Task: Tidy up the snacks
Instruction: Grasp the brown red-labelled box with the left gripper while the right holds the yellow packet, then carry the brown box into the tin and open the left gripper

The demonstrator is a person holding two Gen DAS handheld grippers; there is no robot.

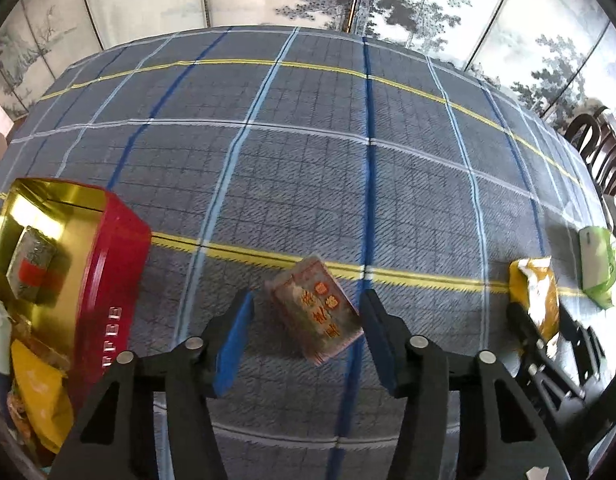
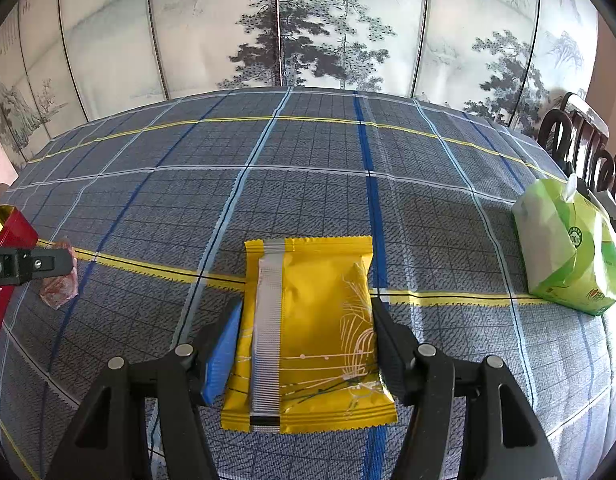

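The left hand-held gripper (image 1: 308,336) is spread wide with a small brown wrapped snack (image 1: 318,314) lying on the worktop (image 1: 308,160) between its fingers; neither blue pad seems to touch it. The snack's long axis runs slantwise across the gap, so closing would likely catch it corner to corner. The red tin (image 1: 107,280), already holding several snacks, sits well to that gripper's left. The right hand-held gripper (image 2: 305,344) brackets a yellow snack packet (image 2: 308,336), seam side up and lengthwise along the fingers, its edges just at the pads; whether it is squeezed I cannot tell. A green tissue pack (image 2: 568,252) lies off right.
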